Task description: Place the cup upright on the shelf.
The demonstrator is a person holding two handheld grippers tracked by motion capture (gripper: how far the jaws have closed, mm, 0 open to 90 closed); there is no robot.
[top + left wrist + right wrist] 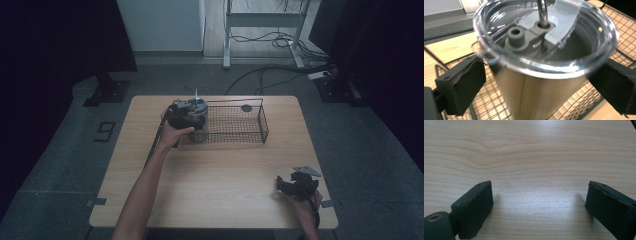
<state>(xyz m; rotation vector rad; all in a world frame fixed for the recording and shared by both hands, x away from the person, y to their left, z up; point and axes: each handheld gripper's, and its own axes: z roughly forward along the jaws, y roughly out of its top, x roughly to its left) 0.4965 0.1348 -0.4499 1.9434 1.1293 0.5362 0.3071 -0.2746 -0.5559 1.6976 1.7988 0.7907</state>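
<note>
Right now I am watching the left gripper (pixel 186 114) reaching to about 11 o'clock on the table (pixel 215 195), its jaws standing on either side of a steel tumbler (pixel 534 92) just under the clear lid (pixel 544 37). Whether the pads (pixel 464 85) are actually pressing the wall I cannot tell. The tumbler is sitting at the 9 o'clock end of the wire basket (pixel 250 131), a metal straw (pixel 543 12) sticking up through the lid. At 5 o'clock, the right gripper (pixel 295 184) is resting near the table edge, jaws spread wide over bare wood.
</note>
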